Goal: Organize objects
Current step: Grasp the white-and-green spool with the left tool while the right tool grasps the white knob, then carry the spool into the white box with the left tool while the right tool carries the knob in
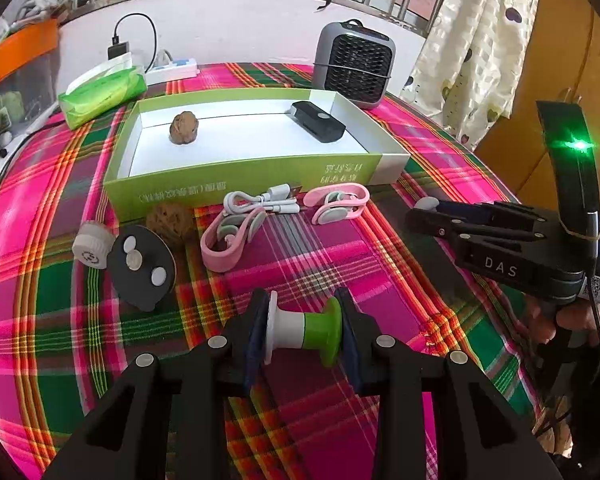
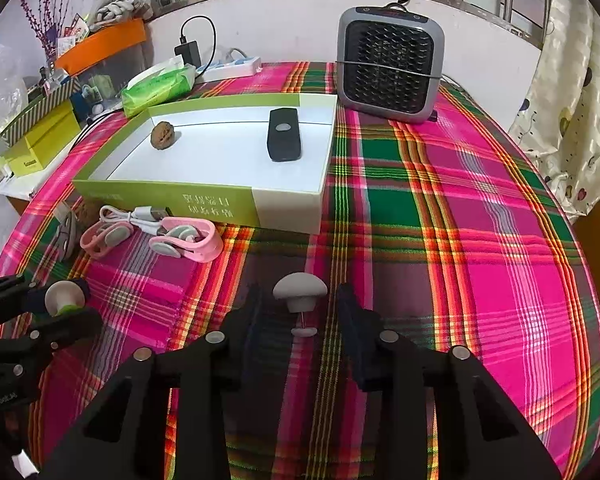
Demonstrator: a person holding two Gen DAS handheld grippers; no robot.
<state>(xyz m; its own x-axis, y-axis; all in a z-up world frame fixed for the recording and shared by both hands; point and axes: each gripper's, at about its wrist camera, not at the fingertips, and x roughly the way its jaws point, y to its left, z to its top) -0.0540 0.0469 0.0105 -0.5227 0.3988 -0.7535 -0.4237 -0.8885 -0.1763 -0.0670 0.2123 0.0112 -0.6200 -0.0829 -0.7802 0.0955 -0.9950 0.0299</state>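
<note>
My left gripper (image 1: 305, 336) is shut on a green and white spool-shaped piece (image 1: 304, 330), held sideways above the plaid cloth; it also shows in the right wrist view (image 2: 65, 298). My right gripper (image 2: 300, 320) is open with a white mushroom-shaped piece (image 2: 300, 294) lying on the cloth between its fingers, untouched. The open green and white box (image 1: 236, 188) holds a walnut (image 1: 183, 128) and a black device (image 1: 318, 121). In front of it lie two pink clips (image 1: 228, 238) (image 1: 338, 202), a white cable (image 1: 260, 200), a second walnut (image 1: 171, 224), a black disc (image 1: 144, 266) and a white cap (image 1: 93, 244).
A grey fan heater (image 2: 390, 64) stands behind the box. A green tissue pack (image 1: 102, 94) and a power strip (image 1: 172, 68) lie at the back left. Boxes (image 2: 40, 136) are stacked off the table's left edge. A curtain (image 2: 572, 120) hangs at the right.
</note>
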